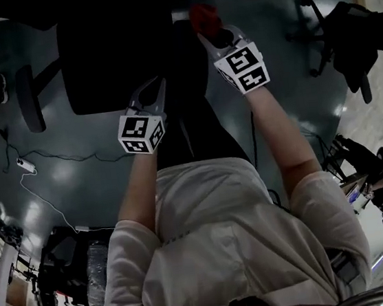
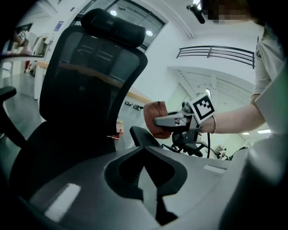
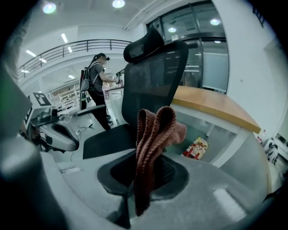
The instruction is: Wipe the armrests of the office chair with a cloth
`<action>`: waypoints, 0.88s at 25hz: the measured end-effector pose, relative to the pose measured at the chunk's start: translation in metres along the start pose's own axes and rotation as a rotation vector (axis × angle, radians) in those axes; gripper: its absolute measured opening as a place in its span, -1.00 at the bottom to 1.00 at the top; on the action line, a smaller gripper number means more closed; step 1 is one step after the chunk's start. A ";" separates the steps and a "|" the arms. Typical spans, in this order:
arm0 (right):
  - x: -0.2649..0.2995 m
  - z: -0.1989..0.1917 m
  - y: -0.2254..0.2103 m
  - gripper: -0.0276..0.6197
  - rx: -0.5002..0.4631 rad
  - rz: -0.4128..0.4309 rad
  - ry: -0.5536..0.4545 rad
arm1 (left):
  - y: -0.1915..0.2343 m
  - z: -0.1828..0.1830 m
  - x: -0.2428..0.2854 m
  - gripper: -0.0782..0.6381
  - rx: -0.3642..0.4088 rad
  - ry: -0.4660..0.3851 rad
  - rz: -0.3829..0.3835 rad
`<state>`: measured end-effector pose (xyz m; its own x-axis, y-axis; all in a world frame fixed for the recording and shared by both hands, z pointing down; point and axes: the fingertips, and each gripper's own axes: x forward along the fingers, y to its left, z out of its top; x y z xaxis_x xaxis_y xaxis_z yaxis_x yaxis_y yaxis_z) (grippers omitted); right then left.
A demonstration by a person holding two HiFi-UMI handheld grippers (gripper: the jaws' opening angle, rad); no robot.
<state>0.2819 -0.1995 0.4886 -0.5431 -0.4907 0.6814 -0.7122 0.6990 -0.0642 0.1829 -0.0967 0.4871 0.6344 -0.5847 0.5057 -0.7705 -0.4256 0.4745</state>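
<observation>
The wiping looks to be at its very start. The right gripper [image 1: 217, 36] has its jaws clamped on a reddish-brown knitted cloth [image 3: 152, 134] and holds it at the near armrest [image 2: 140, 136] of the office chair [image 2: 85, 81], right over the pad's end. From the left gripper view I cannot tell whether cloth and pad touch. No view shows any sign of wiping on either pad, so I judge both passes are left to do: this armrest, then the far armrest [image 1: 29, 99] on the other side of the seat, which lies well apart from both grippers. The cloth is folded into a bunch that stands out from the jaws along their line. Its long axis points past the seat's edge toward the chair's back, with the loose folds at the far end. The far armrest lies lengthwise beside the seat, running from front to back, and the near one seems to match it. The left gripper [image 1: 158, 89] hangs by the seat's near corner, jaws together with nothing between them.
</observation>
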 end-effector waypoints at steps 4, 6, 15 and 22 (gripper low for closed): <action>0.034 0.005 -0.008 -0.75 -0.098 0.010 0.023 | 0.005 -0.028 0.011 -0.74 -0.084 0.002 0.021; 0.046 0.005 -0.004 -0.75 -0.142 0.024 0.040 | 0.003 -0.043 0.011 -0.74 -0.124 0.010 0.027; 0.051 0.005 0.017 -0.75 -0.195 0.084 0.025 | -0.009 -0.077 0.018 -0.74 -0.111 0.062 0.010; 0.044 -0.004 0.051 -0.75 -0.159 0.121 0.013 | -0.010 -0.076 0.017 -0.74 -0.144 0.040 -0.028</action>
<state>0.2241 -0.1832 0.5182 -0.6136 -0.3922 0.6854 -0.5626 0.8262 -0.0309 0.2065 -0.0499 0.5453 0.6600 -0.5443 0.5178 -0.7372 -0.3368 0.5857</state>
